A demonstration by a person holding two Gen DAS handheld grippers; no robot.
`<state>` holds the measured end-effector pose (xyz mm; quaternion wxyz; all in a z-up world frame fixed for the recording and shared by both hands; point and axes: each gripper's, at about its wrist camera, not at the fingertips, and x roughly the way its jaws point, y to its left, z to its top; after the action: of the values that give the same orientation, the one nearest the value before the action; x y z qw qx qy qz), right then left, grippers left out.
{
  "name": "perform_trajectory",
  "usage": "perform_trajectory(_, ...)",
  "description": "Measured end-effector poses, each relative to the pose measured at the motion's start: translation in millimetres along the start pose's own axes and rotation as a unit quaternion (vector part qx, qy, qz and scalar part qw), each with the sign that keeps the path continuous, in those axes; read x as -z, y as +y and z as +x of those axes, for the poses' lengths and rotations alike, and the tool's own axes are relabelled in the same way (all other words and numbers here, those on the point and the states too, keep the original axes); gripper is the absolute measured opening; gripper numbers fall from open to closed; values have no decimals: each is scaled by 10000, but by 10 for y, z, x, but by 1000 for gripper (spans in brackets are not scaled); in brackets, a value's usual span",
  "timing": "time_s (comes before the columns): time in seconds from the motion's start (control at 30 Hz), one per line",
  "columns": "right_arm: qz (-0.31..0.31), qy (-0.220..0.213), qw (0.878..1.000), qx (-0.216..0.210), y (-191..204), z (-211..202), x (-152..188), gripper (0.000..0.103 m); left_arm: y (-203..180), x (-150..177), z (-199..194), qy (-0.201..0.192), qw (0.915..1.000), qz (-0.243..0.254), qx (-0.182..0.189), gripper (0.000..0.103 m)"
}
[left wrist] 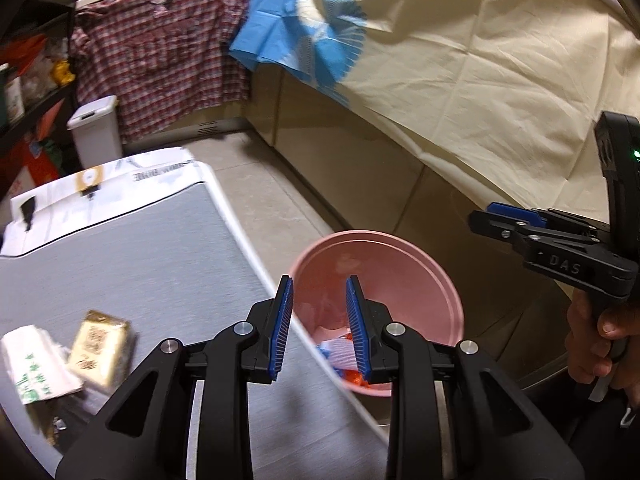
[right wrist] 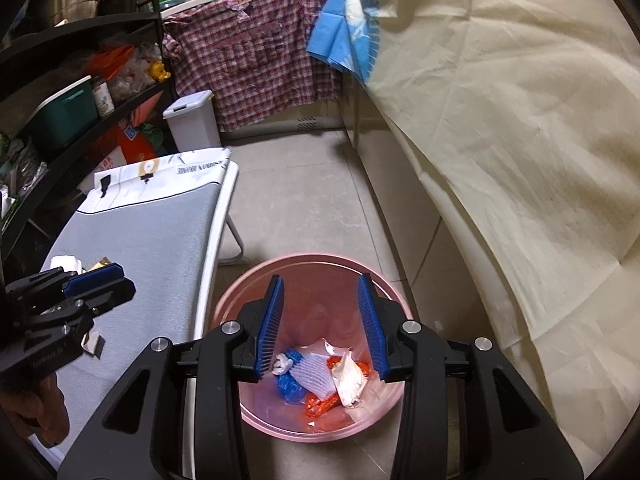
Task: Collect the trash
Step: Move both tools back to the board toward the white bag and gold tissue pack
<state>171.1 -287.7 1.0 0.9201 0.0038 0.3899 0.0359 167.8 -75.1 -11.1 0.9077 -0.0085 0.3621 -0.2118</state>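
A: Where is the trash right now?

B: Some of it lies in the pink bin [right wrist: 256, 408] on the floor: a white foam net [right wrist: 316, 380], a blue scrap [right wrist: 289, 391], an orange piece [right wrist: 318, 407] and a crumpled white wrapper [right wrist: 352, 380]. The rest lies on the grey surface [left wrist: 132, 264]: a gold packet [left wrist: 100, 346] and, just beside it on its left, a white wrapper with green print [left wrist: 34, 364].

A: And the right tongs?

B: The right tongs [right wrist: 320, 324] hang above the bin's mouth, pointing down into it. The jaws stand apart with nothing between them; the trash in the bin shows through the gap, well below the pads.

A: The left tongs?

B: The left tongs [left wrist: 319, 330] are also parted and empty. They sit over the surface's right edge, where it meets the bin; the left finger [left wrist: 280, 332] is over the surface, the right one over the bin [left wrist: 440, 280]. The gold packet and the green-print wrapper lie well off to their left, untouched.

A: Do the two tongs see each other?

B: Yes. From the left wrist view, the right tongs [left wrist: 486, 216] come in from the right edge, held by a hand [left wrist: 600, 344], above the bin's far side. From the right wrist view, the left tongs [right wrist: 106, 280] sit over the surface at the left.
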Motion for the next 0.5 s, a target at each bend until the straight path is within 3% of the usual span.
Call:
perform_trajectory(0.2, -206, -142, 9993, -260, 361, -33, -34, 39, 464, 76, -267, -85, 9989, -260, -388, 28)
perform_trajectory(0.5, -776, -382, 9924, -870, 1169, 3, -66, 39, 1350, 383, -787, -206, 9894, -914, -1110, 28)
